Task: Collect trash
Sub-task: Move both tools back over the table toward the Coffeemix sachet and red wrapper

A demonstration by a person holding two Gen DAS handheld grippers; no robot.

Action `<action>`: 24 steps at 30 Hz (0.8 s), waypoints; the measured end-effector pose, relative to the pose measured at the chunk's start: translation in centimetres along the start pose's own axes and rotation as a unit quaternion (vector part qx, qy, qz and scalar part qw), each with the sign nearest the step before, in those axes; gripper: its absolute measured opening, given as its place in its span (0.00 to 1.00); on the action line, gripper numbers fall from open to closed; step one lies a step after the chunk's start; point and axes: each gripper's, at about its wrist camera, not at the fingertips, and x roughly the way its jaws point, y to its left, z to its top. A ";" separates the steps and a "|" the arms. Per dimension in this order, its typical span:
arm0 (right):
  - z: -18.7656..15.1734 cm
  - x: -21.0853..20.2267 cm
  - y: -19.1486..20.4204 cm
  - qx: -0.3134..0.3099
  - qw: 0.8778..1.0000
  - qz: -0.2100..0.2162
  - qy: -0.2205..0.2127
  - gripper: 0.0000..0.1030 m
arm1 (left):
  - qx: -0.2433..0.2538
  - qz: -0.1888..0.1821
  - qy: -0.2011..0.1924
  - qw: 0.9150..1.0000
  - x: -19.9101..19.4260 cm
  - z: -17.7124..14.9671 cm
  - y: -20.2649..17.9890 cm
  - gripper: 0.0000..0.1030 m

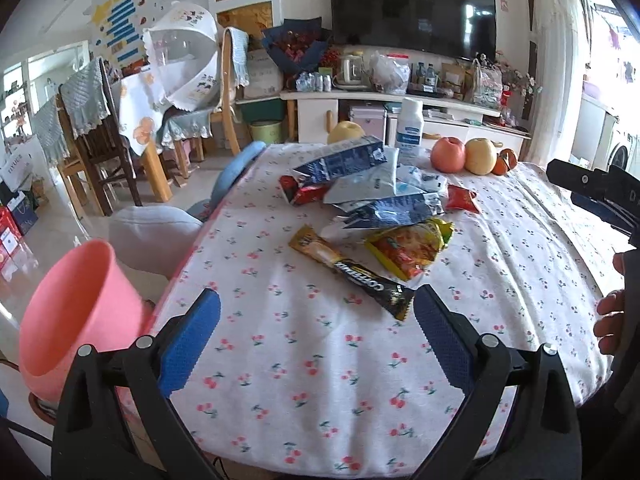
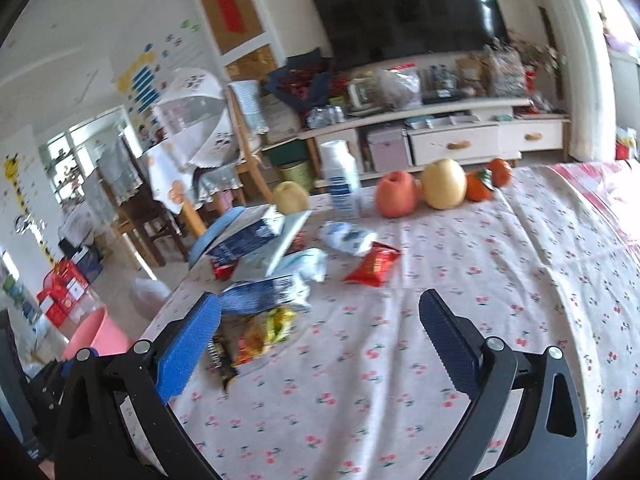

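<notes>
The left gripper [image 1: 316, 336] is held wide apart and empty; the coffee sachet [image 1: 352, 270] lies just ahead, slanting away leftward. The right gripper [image 2: 320, 334], likewise spread, is farther off.

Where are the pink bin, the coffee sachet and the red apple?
pink bin [image 1: 76, 300], left wrist view, inner wall.
coffee sachet [image 1: 352, 272], left wrist view, middle of the wrapper.
red apple [image 2: 397, 194], right wrist view, front face.

A dark television [image 1: 414, 6] hangs above a cluttered white cabinet [image 1: 400, 100].
</notes>
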 end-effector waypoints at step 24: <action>1.7 9.6 -7.3 0.069 0.990 -0.076 0.093 0.95 | -0.086 0.061 0.094 0.990 11.2 1.8 -2.2 0.89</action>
